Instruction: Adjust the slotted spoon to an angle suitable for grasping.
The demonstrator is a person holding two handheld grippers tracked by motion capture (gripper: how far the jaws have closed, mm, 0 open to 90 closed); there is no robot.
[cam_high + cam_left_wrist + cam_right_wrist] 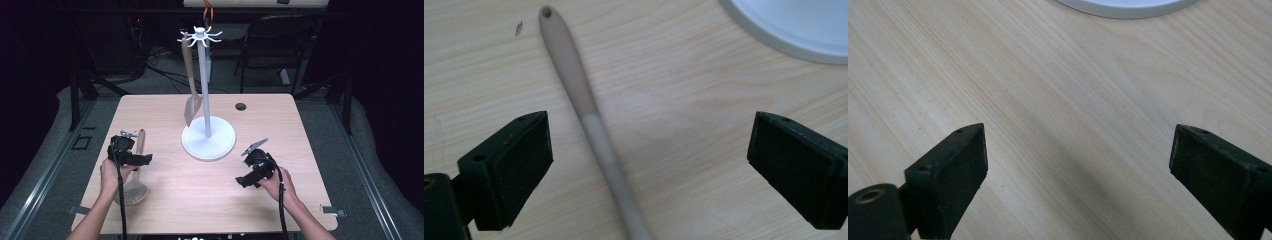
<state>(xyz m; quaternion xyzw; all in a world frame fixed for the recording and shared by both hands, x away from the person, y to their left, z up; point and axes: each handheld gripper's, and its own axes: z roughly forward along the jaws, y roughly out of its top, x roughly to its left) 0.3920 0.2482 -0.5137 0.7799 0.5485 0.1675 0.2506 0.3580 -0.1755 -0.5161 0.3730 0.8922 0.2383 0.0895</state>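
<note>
Skimmer (134, 187) – smooth taupe handle on pale wood-grain table (200, 190) – lies between left gripper's (649, 165) wide-open jaws; right gripper's (1078, 170) gape empty.

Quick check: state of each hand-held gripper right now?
Left hand-held gripper: open, jaws straddling the skimmer handle, not gripping.
Right hand-held gripper: open, holding nothing.

The high view looks forward and down over the whole table (300, 130). Both gripper views look down close at its wood, sharing the stand's white base (794, 25).
</note>
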